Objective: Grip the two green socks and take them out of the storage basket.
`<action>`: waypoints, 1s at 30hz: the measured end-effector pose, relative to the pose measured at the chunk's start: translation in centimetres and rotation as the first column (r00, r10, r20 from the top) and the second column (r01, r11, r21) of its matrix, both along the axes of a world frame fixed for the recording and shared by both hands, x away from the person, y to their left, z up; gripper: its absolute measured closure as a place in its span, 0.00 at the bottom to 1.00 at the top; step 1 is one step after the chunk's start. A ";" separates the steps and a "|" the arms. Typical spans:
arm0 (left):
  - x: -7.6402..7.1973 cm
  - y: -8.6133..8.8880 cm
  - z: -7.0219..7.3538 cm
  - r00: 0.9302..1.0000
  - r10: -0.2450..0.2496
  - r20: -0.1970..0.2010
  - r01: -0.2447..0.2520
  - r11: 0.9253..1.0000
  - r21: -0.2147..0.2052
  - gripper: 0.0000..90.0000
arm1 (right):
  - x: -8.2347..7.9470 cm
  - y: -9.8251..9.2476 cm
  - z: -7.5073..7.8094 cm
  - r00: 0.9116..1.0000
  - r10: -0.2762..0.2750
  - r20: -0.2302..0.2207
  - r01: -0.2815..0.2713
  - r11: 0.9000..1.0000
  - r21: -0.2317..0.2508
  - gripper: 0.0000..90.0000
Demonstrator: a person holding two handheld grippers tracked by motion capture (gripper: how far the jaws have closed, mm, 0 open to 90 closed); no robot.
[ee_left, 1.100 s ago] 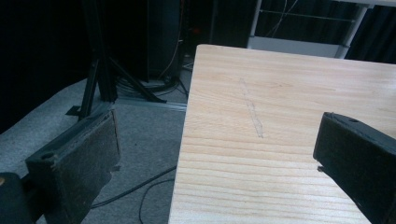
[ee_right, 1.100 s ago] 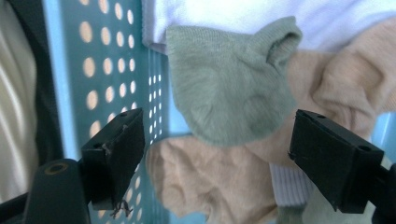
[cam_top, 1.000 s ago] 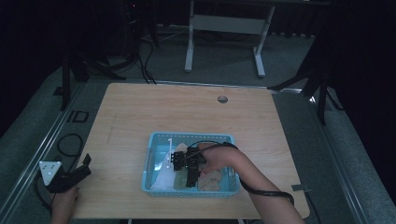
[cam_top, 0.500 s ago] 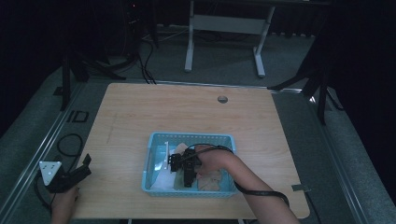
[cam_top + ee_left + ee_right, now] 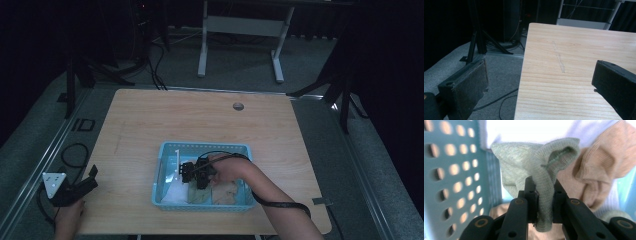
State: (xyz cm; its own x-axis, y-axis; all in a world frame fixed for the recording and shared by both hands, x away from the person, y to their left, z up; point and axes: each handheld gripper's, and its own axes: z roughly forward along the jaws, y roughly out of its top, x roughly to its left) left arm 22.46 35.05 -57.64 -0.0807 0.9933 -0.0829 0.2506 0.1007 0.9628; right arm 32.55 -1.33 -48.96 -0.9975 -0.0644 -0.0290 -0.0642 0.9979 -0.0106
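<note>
I'm pinching the green cloth [image 5: 541, 170] in my right tool [image 5: 543, 202], jaws just clamped on it, inside the blue basket [image 5: 165, 150] w/ a tan cloth [image 5: 596, 170]. Left tool [image 5: 75, 189] is sitting open at the worktop [image 5: 200, 115] edge.

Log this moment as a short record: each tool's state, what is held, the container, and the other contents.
right tool: jaws have just closed, pinching a fold of green cloth
left tool: open, nothing between the jaws, at the table edge
container: blue perforated basket
other contents: tan cloth, white cloth
</note>
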 end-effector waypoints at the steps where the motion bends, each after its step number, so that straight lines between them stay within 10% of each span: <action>1: 0.0 0.0 0.0 1.000 0.000 0.000 0.000 1.000 0.000 0.01 | -0.1 0.0 0.3 1.000 0.002 0.003 -0.002 1.000 0.001 0.90; 15: 0.0 0.0 0.0 1.000 0.001 0.001 -0.001 1.000 0.000 0.01 | -0.8 -0.6 5.5 0.999 0.019 0.045 -0.022 0.997 0.068 0.91; 30: 0.0 -0.1 0.0 1.000 0.002 -0.002 -0.002 1.000 0.004 0.01 | 0.0 -5.5 10.3 0.995 -0.063 0.083 0.052 0.989 0.135 0.91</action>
State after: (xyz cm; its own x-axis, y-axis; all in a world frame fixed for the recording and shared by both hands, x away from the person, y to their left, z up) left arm 22.48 34.99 -57.65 -0.0832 0.9934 -0.0789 0.2522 0.0976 0.9627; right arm 32.59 -6.80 -38.63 -0.9927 0.0032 -0.1203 -0.0112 0.9928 0.1192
